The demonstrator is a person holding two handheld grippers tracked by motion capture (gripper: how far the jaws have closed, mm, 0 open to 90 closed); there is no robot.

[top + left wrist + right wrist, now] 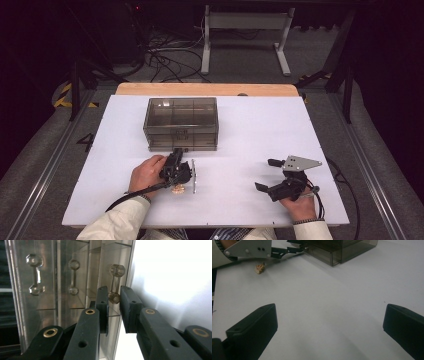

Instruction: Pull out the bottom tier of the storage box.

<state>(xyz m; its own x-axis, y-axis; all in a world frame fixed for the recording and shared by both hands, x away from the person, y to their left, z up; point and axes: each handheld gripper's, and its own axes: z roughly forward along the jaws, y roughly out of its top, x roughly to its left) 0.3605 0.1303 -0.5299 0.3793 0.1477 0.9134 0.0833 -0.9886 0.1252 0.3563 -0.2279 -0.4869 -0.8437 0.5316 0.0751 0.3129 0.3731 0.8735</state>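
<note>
Jaws of the black two-jaw left gripper [114, 307] stand either side of the lower knob of a clear dumbbell-shaped drawer handle [114, 283]; the pads sit just beside the knob, and whether they press on it is hard to make out. That handle belongs to the smoky transparent plastic drawer box [181, 123], which stands on the white table sheet [240, 145] toward the far side, left of centre. In the high view the left hand [146, 172] and gripper body cover the box's lower front. A small tan crumpled object [259, 268] lies on the sheet beside that gripper; what it is cannot be told. The black two-jaw right gripper [329, 325] rests released, jaws wide apart over bare sheet, well apart from the box. No writing on the box is legible.
</note>
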